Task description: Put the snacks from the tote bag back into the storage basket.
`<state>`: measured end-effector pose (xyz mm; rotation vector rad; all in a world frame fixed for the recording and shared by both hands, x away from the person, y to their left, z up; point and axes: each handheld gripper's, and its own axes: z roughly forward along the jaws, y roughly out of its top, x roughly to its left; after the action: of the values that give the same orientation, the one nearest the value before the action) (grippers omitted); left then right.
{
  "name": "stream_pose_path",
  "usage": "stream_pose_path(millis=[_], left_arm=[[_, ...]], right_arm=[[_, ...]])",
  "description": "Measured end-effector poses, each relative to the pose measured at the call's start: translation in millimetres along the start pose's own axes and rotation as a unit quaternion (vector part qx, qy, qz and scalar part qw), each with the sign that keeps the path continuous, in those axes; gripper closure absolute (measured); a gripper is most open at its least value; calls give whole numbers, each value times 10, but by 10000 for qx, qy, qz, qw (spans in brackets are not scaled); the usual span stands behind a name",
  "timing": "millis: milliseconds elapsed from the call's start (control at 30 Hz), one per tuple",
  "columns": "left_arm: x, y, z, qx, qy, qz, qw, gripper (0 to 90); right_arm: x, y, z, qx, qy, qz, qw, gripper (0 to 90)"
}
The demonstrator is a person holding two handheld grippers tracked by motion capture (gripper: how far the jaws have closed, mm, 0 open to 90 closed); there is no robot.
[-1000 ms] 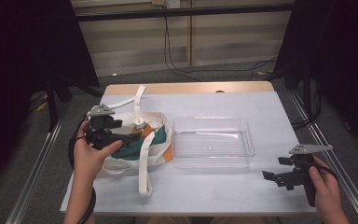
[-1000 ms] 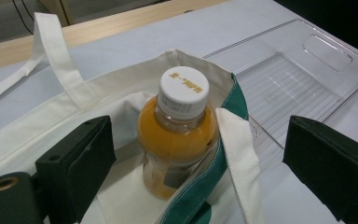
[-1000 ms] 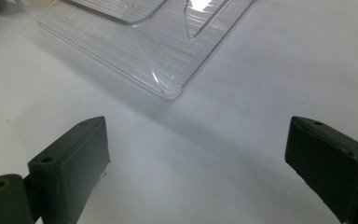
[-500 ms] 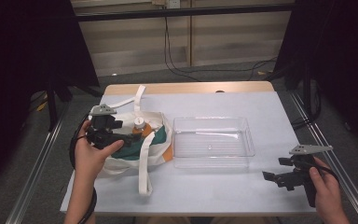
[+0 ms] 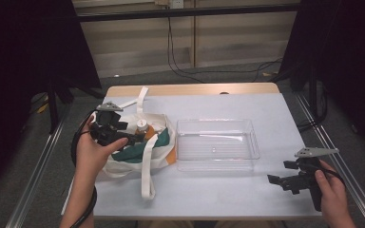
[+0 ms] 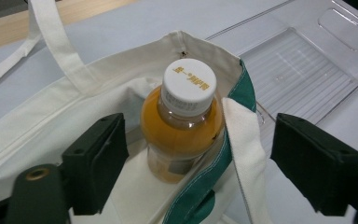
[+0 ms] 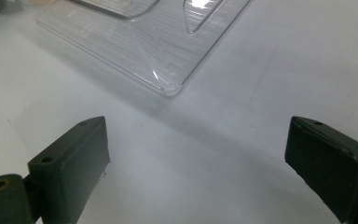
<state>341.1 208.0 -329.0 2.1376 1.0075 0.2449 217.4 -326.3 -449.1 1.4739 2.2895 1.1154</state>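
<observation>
Left gripper [image 5: 134,138]: you are holding it at the left of the high view, over the mouth of the tote bag [image 5: 123,164]. Its jaws have just been closing and are standing either side of the bottle [image 6: 182,126], with gaps on both sides; the pads are not pressing on it yet.

Bottle: it is standing upright inside the bag, at the centre of the left gripper view. Orange liquid is filling it to the neck, and a white cap [image 6: 189,83] with small gold lettering is sitting on top. In the high view it is showing just left of centre, at the bag's opening.

Tote bag: cream cloth with a green lining, lying on the left half of the worktop [image 5: 218,199]. One strap [image 5: 147,171] is trailing toward the bottom of the frame, another toward the upper left.

Clear tray [image 5: 216,145]: it is lying at the middle of the worktop, just right of the bag, with nothing in it. In the left gripper view it is filling the upper right.

Right gripper [image 5: 278,181]: you are keeping it low at the lower right of the high view, well apart from the bag. Its jaws are standing wide with only bare worktop between them; a corner of the tray is showing above them in the right gripper view.
</observation>
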Motion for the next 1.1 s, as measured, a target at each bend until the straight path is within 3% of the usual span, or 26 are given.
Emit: stream_pose_path(millis=[67, 100, 167, 300, 700, 833, 867, 1067, 1100], left_arm=[[13, 34, -11, 90, -68, 79, 9999, 214], [-4, 49, 0, 39, -41, 16, 10000, 236], [0, 85, -7, 218, 45, 151, 9996, 253], [-17, 147, 5, 314, 18, 83, 9995, 303], [-12, 319, 87, 876, 98, 349, 9955, 373], [-6, 348, 110, 761, 66, 255, 9968, 387], [8, 362, 111, 821, 64, 332, 9960, 388], [30, 400, 179, 930, 39, 264, 9953, 419], [37, 407, 185, 1018, 69, 345, 9942, 432]], right_arm=[[2, 1, 1, 2, 5, 5, 10000, 63], [3, 1, 2, 1, 9, 10, 10000, 63], [3, 1, 2, 19, 13, 1, 10000, 63], [-5, -3, -3, -1, 21, 14, 10000, 63], [-12, -1, -2, 5, 30, 5, 10000, 63], [-13, -1, -2, 0, 34, 3, 10000, 62], [-12, -1, -3, 2, 35, 5, 10000, 62], [-16, -2, 0, -15, 32, -5, 10000, 63], [-18, -1, -1, -8, 31, 1, 10000, 63]])
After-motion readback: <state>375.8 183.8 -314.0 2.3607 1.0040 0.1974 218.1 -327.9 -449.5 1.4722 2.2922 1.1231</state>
